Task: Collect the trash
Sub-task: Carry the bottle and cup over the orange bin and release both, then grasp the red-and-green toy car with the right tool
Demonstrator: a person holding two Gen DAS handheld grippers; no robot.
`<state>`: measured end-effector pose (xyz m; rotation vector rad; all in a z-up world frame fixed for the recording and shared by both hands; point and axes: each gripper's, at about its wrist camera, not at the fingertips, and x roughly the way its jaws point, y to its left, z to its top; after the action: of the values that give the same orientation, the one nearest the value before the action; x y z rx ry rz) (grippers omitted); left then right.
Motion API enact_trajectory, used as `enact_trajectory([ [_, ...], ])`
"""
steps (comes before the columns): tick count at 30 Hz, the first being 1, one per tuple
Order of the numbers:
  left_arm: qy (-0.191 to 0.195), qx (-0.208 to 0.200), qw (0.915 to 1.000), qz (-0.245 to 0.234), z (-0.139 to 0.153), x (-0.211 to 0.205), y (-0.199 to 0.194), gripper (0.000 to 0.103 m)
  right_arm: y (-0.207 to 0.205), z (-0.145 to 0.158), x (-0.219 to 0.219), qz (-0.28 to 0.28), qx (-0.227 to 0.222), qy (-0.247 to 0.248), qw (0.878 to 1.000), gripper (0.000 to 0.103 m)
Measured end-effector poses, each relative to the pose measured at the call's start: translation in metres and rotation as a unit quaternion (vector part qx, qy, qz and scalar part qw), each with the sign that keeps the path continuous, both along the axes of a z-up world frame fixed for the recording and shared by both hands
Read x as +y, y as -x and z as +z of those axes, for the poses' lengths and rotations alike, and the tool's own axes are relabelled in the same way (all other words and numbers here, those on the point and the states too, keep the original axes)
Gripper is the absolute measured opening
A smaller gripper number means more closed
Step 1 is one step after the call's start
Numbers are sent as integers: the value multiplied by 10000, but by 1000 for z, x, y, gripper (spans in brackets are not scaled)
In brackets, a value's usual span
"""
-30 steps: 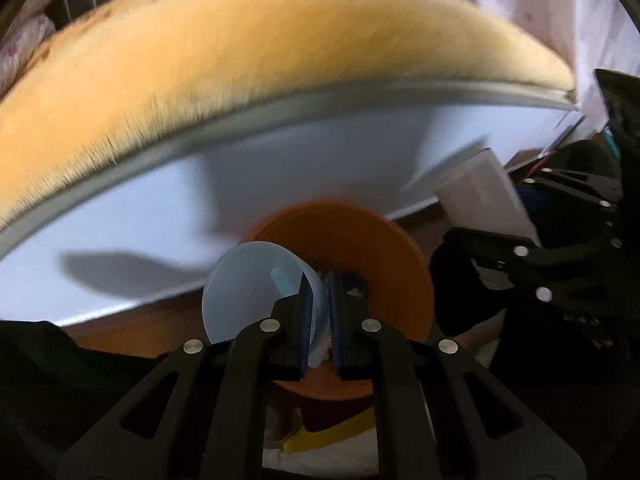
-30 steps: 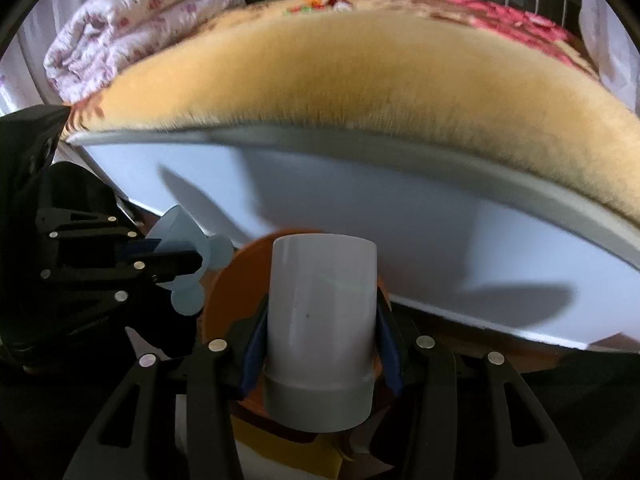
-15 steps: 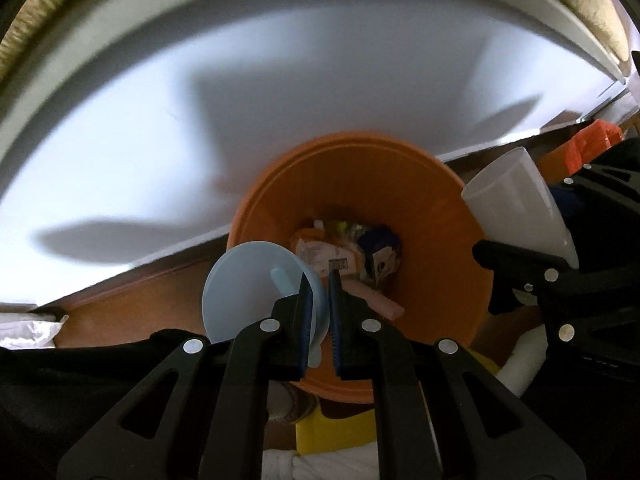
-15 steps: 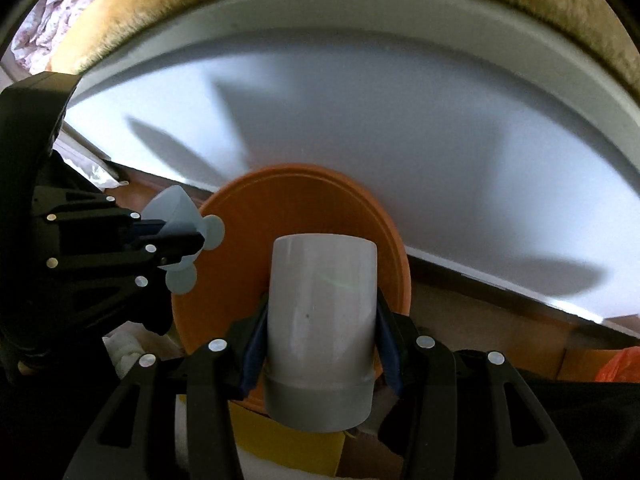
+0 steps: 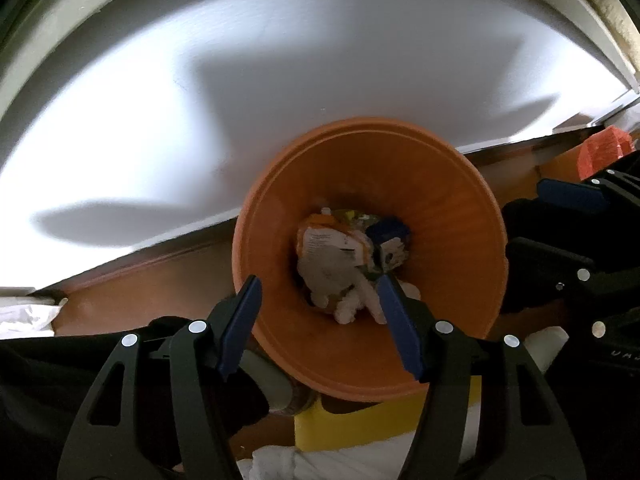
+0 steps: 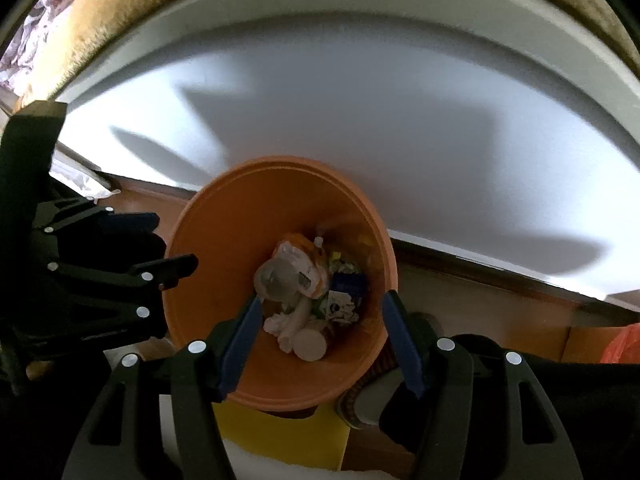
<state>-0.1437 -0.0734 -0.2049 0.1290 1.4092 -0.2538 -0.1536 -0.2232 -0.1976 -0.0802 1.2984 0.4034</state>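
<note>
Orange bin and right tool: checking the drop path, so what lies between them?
Nothing: in the right wrist view, the open right tool hangs over the orange bin, with only open air above the trash inside.

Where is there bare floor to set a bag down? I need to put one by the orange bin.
Bare brown floor lies left of the orange bin, along the white bed base. Another strip lies right of the bin. In front it is crowded: a yellow box and white cloth.
</note>
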Motion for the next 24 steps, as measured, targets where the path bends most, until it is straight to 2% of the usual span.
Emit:
enact_trajectory([
  [4, 270, -60, 9996, -82, 12, 1, 5, 60, 6, 18, -8, 7, -161, -158, 9997, 62],
  [7, 488, -281, 9982, -217, 38, 3, 12, 60, 17, 47, -15, 142, -511, -328, 9981, 62],
  [10, 546, -772, 9947, -409, 78, 8, 22, 61, 27, 84, -22, 342, -988, -536, 9931, 62],
  [12, 522, -1103, 9914, -463, 104, 12, 24, 69, 28, 113, -27, 440, -1326, -705, 9877, 62],
  [14, 430, -1585, 9856, -401, 136, 23, 20, 72, 23, 144, -32, 467, -1734, -875, 9798, 68],
  [19, 297, -2337, 9716, 236, 183, 52, -16, 79, -24, 201, -26, 561, -2373, -1206, 9623, 70],
  [22, 166, -2652, 9621, 615, 195, 69, -46, 80, -68, 211, -8, 794, -2455, -1323, 9571, 70],
  [24, 98, -2739, 9594, 674, 200, 73, -66, 81, -108, 209, 14, 1023, -2379, -1302, 9571, 70],
])
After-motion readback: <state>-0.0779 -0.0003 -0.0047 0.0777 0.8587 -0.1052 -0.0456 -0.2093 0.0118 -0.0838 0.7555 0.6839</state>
